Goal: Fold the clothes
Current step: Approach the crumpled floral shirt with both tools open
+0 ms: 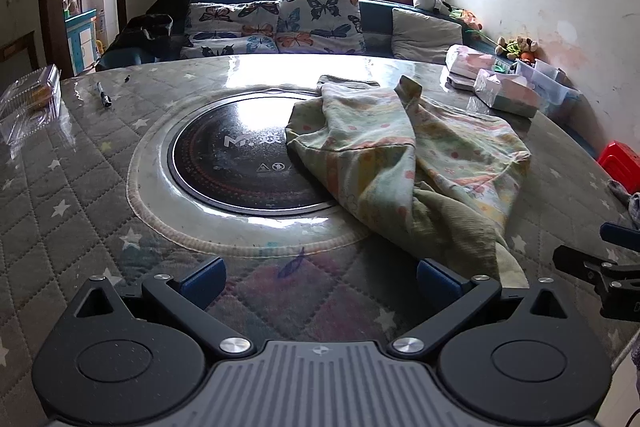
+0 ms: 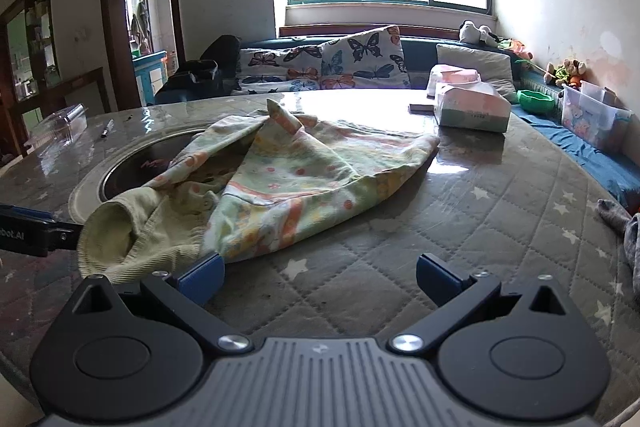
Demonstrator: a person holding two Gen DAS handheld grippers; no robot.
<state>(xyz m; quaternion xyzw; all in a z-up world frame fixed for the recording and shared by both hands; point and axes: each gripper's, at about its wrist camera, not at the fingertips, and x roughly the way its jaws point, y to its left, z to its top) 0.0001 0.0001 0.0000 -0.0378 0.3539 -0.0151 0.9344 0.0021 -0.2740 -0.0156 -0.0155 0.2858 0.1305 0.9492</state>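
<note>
Left wrist view
Cloth: a pale green garment (image 1: 404, 163) with orange and yellow print lies crumpled on my table (image 1: 60, 195), partly over the black hob (image 1: 232, 155) in its middle.
My left tongs (image 1: 320, 277): blue pads spread wide, nothing between them; the garment's ribbed hem lies just beside the right pad.
My right tongs (image 1: 612, 259): only black parts at the right edge; I cannot tell their state here.
Also: a pen (image 1: 103, 95) lies far left.

Right wrist view
Garment (image 2: 280, 183): ahead and left, ribbed cuff nearest.
My right tongs (image 2: 320, 277): released, held over bare quilted cover.
Tissue packs (image 2: 472, 107): beyond the garment, apart from it.
</note>
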